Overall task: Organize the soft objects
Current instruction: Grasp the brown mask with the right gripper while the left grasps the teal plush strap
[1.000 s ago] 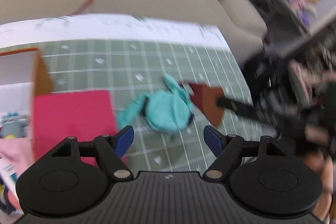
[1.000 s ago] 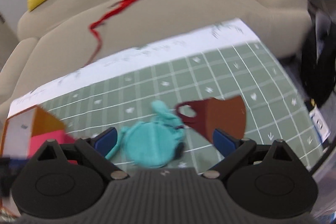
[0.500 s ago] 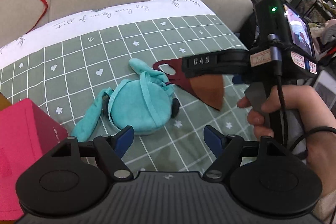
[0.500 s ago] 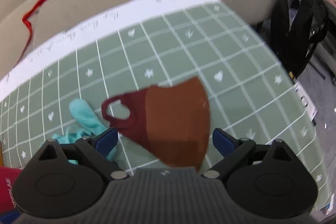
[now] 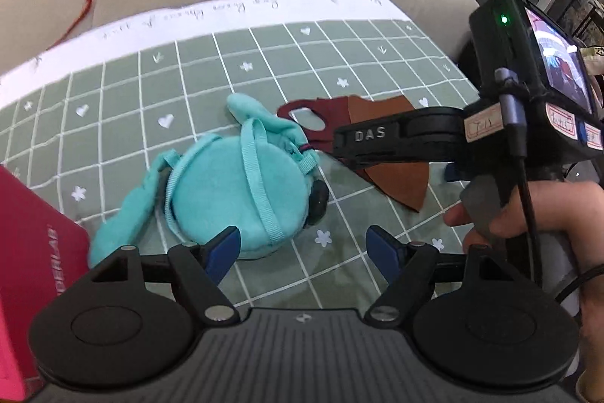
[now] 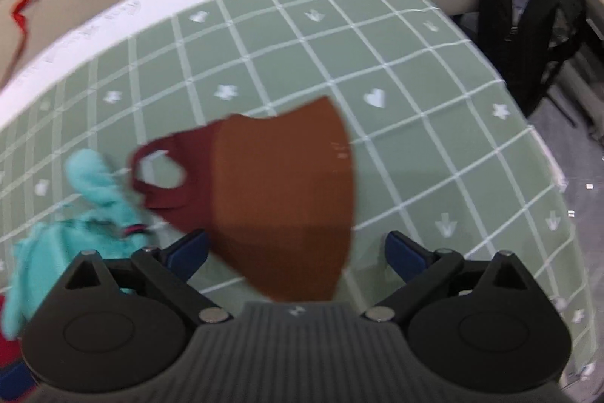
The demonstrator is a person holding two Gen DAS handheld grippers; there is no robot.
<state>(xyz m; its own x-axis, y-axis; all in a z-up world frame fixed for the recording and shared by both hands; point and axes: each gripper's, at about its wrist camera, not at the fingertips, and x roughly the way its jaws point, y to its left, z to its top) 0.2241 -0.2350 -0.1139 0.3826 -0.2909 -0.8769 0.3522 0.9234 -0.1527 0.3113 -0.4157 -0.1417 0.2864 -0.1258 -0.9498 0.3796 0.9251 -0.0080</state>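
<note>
We hold the right gripper (image 6: 296, 248) low over the brown face mask (image 6: 279, 191) (flat on the green checked cloth (image 6: 396, 36)), blue fingers spread either side of it. Our left gripper (image 5: 302, 248), likewise spread, sits just before the teal plush pouch (image 5: 234, 191), which touches the mask's ear loop.

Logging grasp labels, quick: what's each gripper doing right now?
Left gripper: open, holding nothing, near the teal pouch.
Right gripper: open over the brown mask.
</note>
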